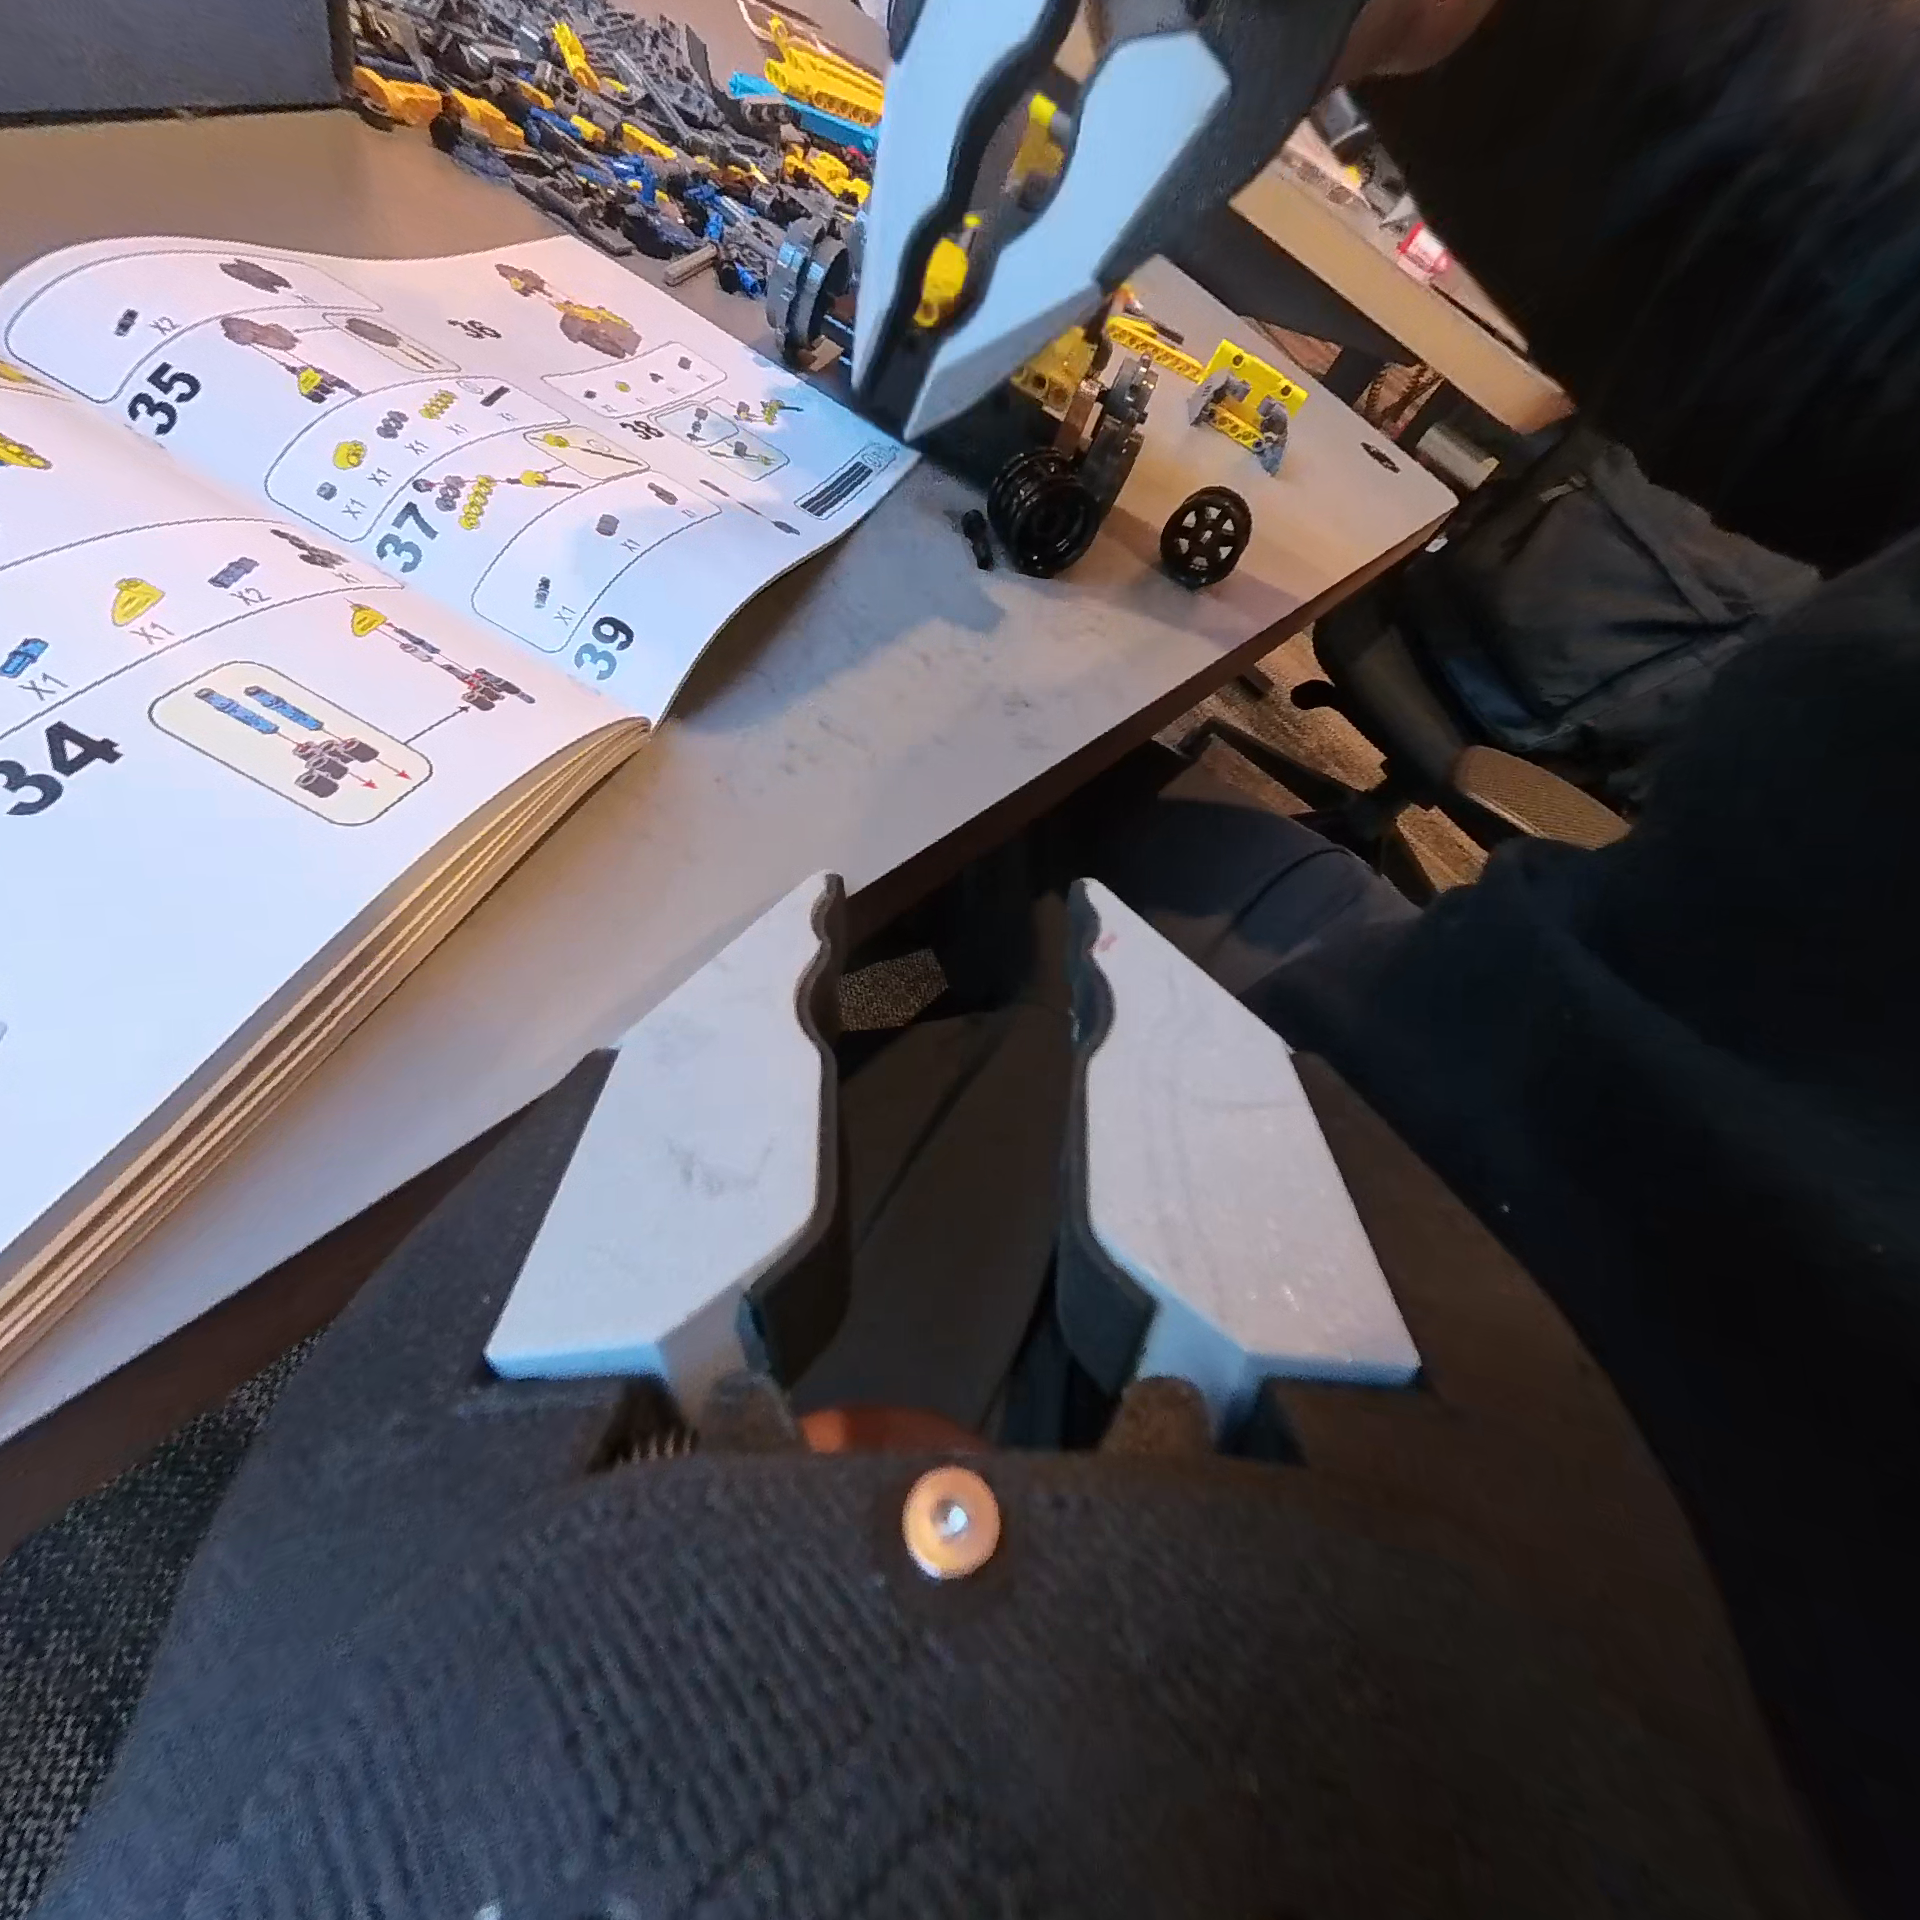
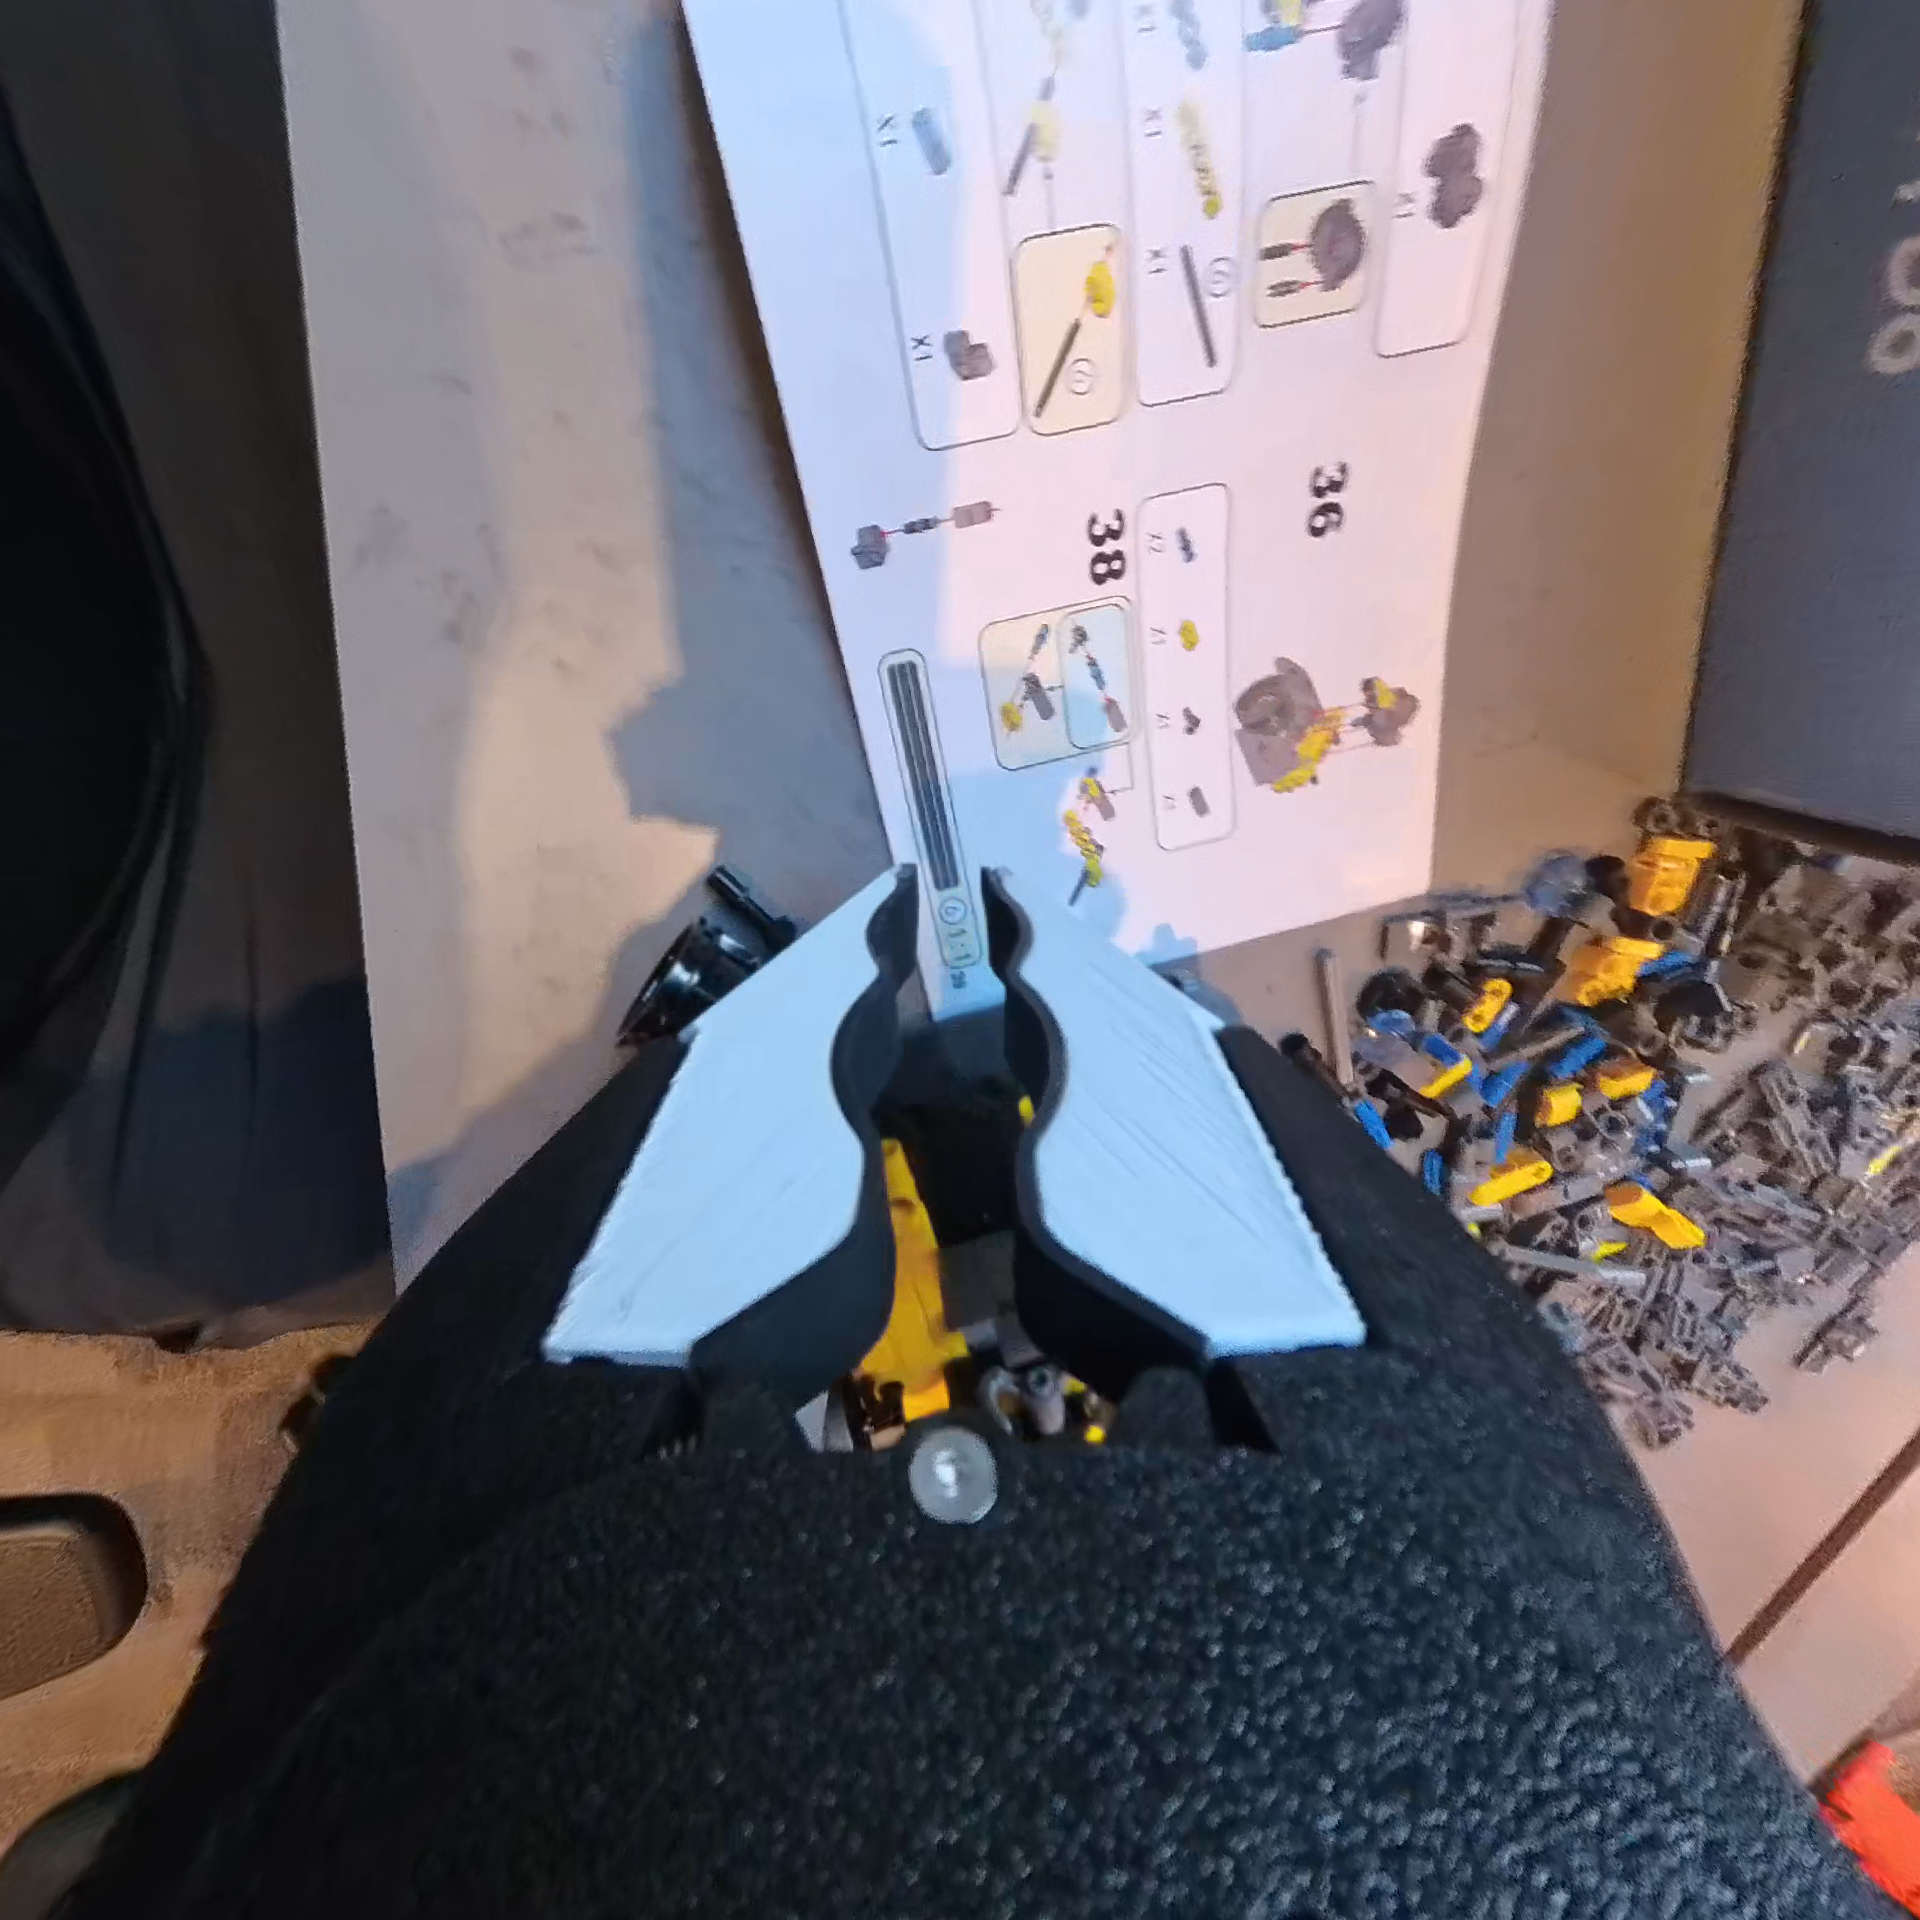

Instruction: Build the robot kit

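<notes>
- Left gripper (image 1: 951, 935), grey fingers spread, empty, hangs past the near table edge.
- Right gripper (image 2: 948, 883) pinches a small yellow plastic brick piece (image 1: 943, 265) above the open white instruction booklet (image 1: 343, 582), which bears printed step numbers and part diagrams.
- Loose black wheel (image 1: 1205, 538) lies right of the booklet.

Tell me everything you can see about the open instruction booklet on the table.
The instruction booklet is paper, thick with many pages, and lies open and flat on the grey table. Its white pages show numbered building steps with small drawings of yellow, blue and dark parts. The right page curls slightly up at its outer edge. The right claw hangs just above its far corner.
</notes>
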`<state>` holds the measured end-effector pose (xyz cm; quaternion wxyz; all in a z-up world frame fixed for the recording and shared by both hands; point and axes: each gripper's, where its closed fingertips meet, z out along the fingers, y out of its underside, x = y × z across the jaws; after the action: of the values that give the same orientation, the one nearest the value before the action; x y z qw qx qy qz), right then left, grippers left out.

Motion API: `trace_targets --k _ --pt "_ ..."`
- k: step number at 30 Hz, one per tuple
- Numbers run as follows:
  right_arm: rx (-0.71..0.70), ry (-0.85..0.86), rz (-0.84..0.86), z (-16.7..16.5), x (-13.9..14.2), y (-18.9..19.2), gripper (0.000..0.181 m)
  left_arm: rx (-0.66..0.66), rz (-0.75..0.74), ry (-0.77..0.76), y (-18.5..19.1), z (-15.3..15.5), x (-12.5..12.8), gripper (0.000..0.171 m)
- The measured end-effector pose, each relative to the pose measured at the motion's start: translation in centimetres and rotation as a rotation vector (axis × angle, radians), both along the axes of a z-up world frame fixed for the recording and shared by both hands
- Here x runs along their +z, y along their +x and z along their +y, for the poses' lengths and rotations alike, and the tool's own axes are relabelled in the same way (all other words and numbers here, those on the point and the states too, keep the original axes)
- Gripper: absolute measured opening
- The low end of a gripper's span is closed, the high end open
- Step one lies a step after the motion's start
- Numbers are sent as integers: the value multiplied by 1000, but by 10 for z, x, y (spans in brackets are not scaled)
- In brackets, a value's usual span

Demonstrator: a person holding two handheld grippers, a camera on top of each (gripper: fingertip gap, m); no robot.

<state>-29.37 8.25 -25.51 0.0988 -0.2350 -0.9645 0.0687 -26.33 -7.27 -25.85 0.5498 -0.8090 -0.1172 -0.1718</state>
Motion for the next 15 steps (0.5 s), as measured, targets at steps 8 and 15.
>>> trace_targets --k 8,15 --pt "111 49 -129 -7 -9 25 15 -9 -11 3 2 0 0 41" --pt "182 97 -180 -9 -14 27 17 -12 -8 0 2 0 0 41"
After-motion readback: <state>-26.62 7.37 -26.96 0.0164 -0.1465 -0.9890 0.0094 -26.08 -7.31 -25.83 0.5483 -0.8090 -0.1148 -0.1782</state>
